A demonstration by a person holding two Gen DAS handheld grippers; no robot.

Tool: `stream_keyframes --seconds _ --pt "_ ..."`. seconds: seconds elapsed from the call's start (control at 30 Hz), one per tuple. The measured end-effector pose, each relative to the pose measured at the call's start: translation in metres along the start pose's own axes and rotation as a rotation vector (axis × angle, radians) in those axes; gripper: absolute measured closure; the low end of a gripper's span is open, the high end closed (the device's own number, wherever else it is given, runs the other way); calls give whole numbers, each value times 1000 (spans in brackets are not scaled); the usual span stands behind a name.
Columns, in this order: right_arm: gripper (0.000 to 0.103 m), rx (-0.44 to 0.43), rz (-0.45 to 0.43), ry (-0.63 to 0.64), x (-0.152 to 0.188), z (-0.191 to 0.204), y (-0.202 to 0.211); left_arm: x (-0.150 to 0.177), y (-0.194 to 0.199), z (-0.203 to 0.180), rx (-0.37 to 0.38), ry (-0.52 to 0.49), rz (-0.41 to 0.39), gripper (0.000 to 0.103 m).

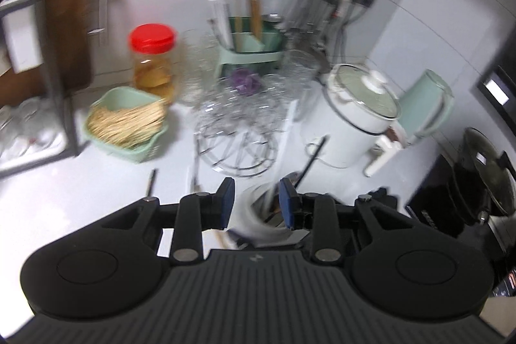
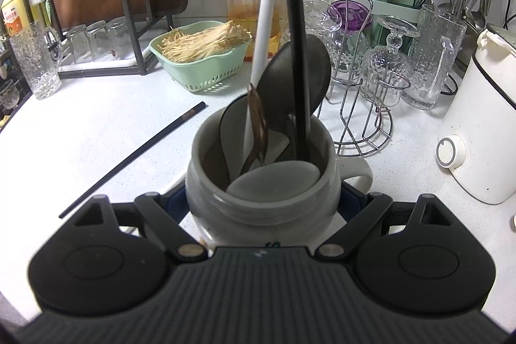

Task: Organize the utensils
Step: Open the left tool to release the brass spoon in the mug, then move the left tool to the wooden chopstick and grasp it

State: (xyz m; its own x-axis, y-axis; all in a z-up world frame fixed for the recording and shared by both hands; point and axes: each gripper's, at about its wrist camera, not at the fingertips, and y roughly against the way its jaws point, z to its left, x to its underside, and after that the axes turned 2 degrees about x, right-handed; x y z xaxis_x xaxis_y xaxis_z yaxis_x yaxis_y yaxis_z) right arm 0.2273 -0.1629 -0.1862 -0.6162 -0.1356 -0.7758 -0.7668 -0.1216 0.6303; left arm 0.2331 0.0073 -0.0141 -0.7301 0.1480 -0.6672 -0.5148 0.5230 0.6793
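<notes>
counter holds mug, right gripper clenched on its sides | left gripper released, empty, above mug | chopstick lies loose left of mug, long axis diagonal, judged nearer left gripper

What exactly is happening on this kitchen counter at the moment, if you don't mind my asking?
A person with a gripper in each hand is sorting utensils into a grey mug. The right gripper is clamped around the mug's body, steadying it on the white counter. Inside stand a dark ladle, a white-handled utensil and a small metal spoon. The left gripper hangs over the mug with its jaws open and empty. One black chopstick still lies on the counter.
</notes>
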Motion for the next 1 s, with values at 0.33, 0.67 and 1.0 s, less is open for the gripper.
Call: stream_keyframes --seconds 0.33,0.67,1.0 --pt "12 -44 3 43 0 -8 0 56 -7 47 -165 209 -13 69" --pt "12 -106 12 101 3 -22 3 125 -62 41 -126 355 113 69" --pt "12 -136 5 124 8 -36 8 167 -108 -1 -130 367 178 70"
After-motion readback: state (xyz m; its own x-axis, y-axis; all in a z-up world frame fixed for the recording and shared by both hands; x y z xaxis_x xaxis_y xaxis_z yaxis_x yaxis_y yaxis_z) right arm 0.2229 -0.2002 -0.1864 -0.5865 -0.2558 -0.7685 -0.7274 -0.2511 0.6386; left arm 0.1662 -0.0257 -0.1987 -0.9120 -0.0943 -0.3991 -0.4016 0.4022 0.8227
